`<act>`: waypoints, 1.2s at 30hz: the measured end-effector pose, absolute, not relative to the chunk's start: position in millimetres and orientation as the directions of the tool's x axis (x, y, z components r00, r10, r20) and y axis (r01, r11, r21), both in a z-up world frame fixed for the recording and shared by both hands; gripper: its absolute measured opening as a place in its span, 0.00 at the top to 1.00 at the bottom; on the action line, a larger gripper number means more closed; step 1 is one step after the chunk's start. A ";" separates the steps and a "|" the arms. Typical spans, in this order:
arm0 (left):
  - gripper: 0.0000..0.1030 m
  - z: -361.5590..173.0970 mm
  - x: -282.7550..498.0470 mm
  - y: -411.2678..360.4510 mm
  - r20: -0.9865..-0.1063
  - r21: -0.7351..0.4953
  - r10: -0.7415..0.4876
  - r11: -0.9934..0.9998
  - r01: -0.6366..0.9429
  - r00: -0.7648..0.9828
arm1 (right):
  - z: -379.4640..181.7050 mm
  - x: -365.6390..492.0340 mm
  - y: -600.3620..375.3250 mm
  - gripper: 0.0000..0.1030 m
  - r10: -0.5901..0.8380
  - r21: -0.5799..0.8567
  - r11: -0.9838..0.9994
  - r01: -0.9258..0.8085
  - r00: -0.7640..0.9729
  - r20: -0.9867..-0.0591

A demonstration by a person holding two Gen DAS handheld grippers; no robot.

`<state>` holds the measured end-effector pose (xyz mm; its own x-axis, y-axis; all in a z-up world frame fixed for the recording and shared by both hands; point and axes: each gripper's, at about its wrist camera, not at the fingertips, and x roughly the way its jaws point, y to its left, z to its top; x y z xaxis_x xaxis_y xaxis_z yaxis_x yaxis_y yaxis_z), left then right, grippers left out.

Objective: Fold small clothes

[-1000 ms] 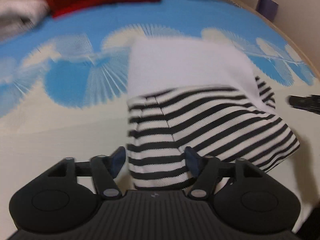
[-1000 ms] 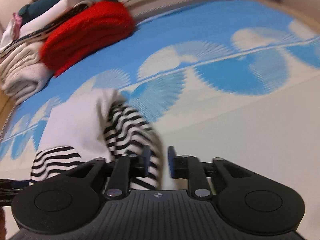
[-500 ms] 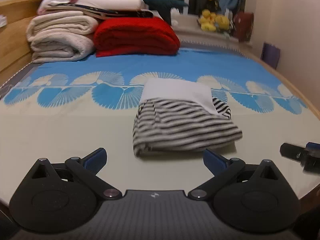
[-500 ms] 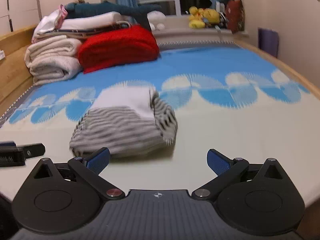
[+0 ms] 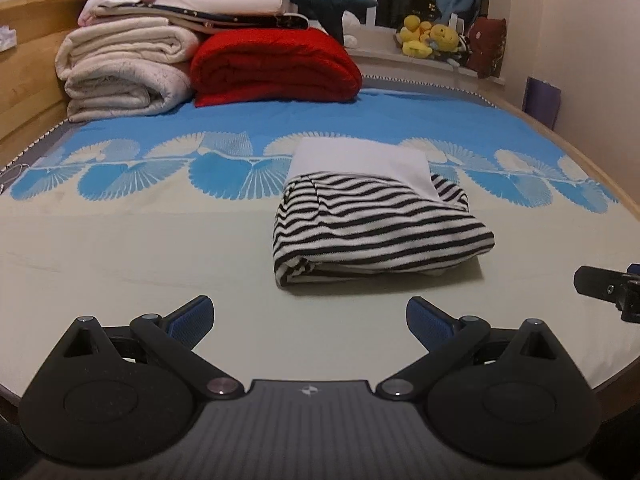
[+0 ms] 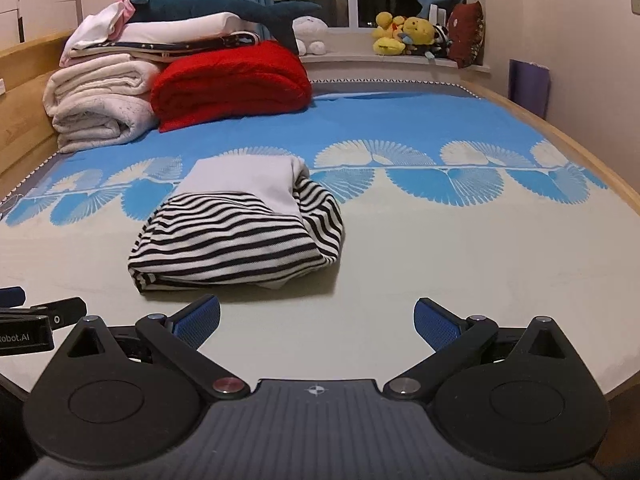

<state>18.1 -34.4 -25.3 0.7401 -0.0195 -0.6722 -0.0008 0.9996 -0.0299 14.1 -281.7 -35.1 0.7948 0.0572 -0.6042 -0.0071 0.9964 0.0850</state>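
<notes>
A small black-and-white striped garment with a plain white part lies folded in a compact bundle on the bed; it also shows in the right wrist view. My left gripper is open and empty, held back from the bundle's near edge. My right gripper is open and empty, near the bundle's near right side. The right gripper's tip shows at the right edge of the left wrist view, and the left gripper's tip at the left edge of the right wrist view.
The bed cover is cream in front with a blue fan pattern behind. Folded white blankets and a red blanket are stacked at the far left. Plush toys sit on the windowsill. A wooden bed edge runs along the right.
Both grippers let go of the striped garment, opened wide and pulled back toward the bed's near edge. The garment now lies folded on the bed.
</notes>
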 end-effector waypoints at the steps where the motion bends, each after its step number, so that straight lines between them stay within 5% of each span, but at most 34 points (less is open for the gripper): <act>1: 0.00 -24.9 17.4 -32.9 -0.670 -0.036 -0.021 0.999 -0.004 0.742 | -35.6 14.4 -280.6 0.01 0.059 0.082 0.997 -0.012 0.796 -0.603; 36: 0.00 -25.6 20.5 -28.7 -0.668 -0.062 -0.033 0.998 -0.012 0.743 | -31.4 16.9 -268.7 0.01 0.085 0.085 0.995 -0.044 0.816 -0.572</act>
